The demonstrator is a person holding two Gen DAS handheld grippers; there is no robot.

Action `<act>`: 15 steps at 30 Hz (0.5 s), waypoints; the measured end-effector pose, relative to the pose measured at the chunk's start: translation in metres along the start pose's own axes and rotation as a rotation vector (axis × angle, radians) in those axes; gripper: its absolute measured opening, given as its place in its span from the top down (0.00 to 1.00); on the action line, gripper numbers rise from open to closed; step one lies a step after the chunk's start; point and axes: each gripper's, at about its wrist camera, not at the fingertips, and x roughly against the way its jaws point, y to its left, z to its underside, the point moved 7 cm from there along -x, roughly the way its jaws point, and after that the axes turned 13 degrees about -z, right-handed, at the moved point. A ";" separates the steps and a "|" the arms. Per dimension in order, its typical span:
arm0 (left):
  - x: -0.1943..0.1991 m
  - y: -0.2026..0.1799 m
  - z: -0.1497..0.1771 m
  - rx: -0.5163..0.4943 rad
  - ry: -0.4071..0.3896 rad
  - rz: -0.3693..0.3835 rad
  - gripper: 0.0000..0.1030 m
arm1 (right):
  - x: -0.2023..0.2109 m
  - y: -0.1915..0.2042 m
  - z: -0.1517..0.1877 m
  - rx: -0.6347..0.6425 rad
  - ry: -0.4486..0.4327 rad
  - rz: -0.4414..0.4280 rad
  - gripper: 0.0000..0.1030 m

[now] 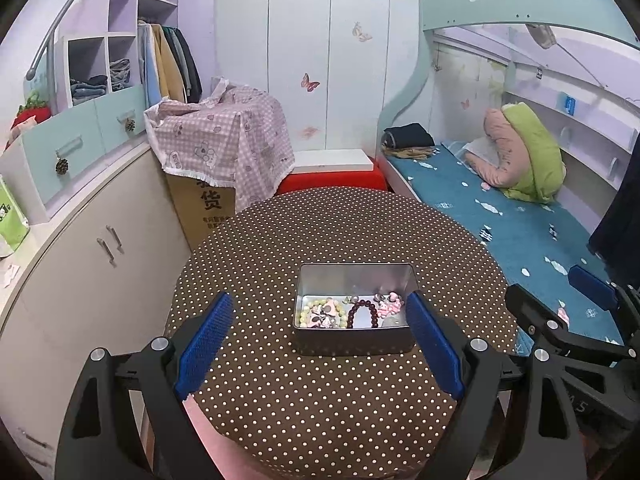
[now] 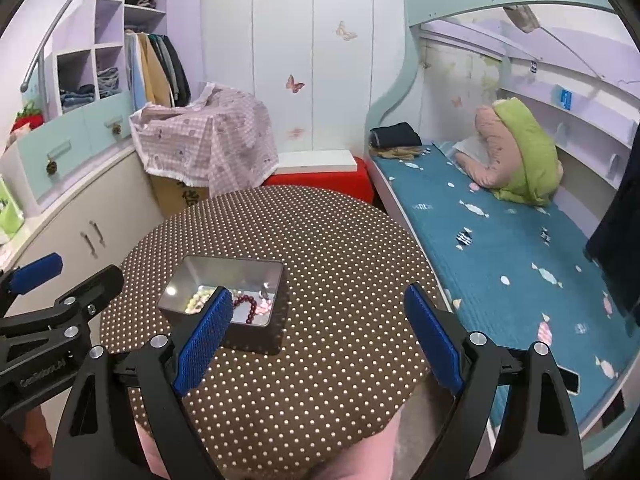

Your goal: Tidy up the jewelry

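Note:
A metal tin (image 1: 354, 340) sits open on the round brown polka-dot table (image 1: 320, 408). Inside lie a dark red bead bracelet (image 1: 362, 312), a pale green bead bracelet (image 1: 316, 306) and small pink pieces (image 1: 388, 305). My left gripper (image 1: 320, 344) is open and empty, jaws wide, just in front of the tin. My right gripper (image 2: 320, 340) is open and empty over the table, right of the tin (image 2: 256, 330). The red bracelet (image 2: 246, 306) shows there too. The left gripper also shows in the right wrist view (image 2: 60, 280), and the right gripper in the left wrist view (image 1: 560, 296).
A bed with a blue sheet (image 1: 500, 216) runs along the right. A white cabinet (image 1: 80, 248) stands at the left. A cardboard box under a checked cloth (image 1: 220, 140) and a red stool (image 1: 332, 180) stand behind the table.

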 end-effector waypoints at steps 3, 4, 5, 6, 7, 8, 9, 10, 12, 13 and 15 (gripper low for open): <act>-0.002 0.000 0.000 0.003 0.008 0.004 0.17 | 0.000 0.002 -0.002 0.002 -0.001 0.005 0.18; -0.002 0.001 0.000 0.004 0.011 0.004 0.17 | 0.001 0.002 -0.002 0.002 -0.002 0.005 0.18; -0.002 0.000 -0.001 0.005 0.014 0.005 0.17 | 0.001 0.002 -0.003 0.002 -0.003 0.005 0.18; -0.003 0.001 -0.001 0.005 0.017 0.005 0.17 | 0.001 0.002 -0.003 0.002 -0.003 0.007 0.18; -0.004 0.000 -0.001 0.005 0.020 0.006 0.17 | 0.000 0.001 -0.004 0.001 -0.002 0.008 0.18; -0.004 0.000 -0.001 0.005 0.021 0.007 0.17 | -0.001 0.000 -0.004 0.000 0.001 0.008 0.18; -0.004 -0.001 0.000 0.002 0.022 0.009 0.17 | -0.002 -0.001 -0.004 -0.003 0.006 0.007 0.18; -0.004 -0.002 0.000 -0.001 0.023 0.008 0.17 | -0.003 -0.001 -0.003 -0.006 0.011 0.006 0.18; -0.004 -0.003 0.000 -0.010 0.022 0.003 0.17 | -0.004 -0.001 -0.002 -0.007 0.021 0.005 0.18; -0.004 -0.003 0.000 -0.014 0.023 -0.001 0.17 | -0.005 -0.001 -0.001 -0.004 0.022 0.009 0.18; -0.005 -0.004 0.001 -0.015 0.026 0.001 0.17 | -0.005 -0.001 -0.001 -0.004 0.022 0.014 0.18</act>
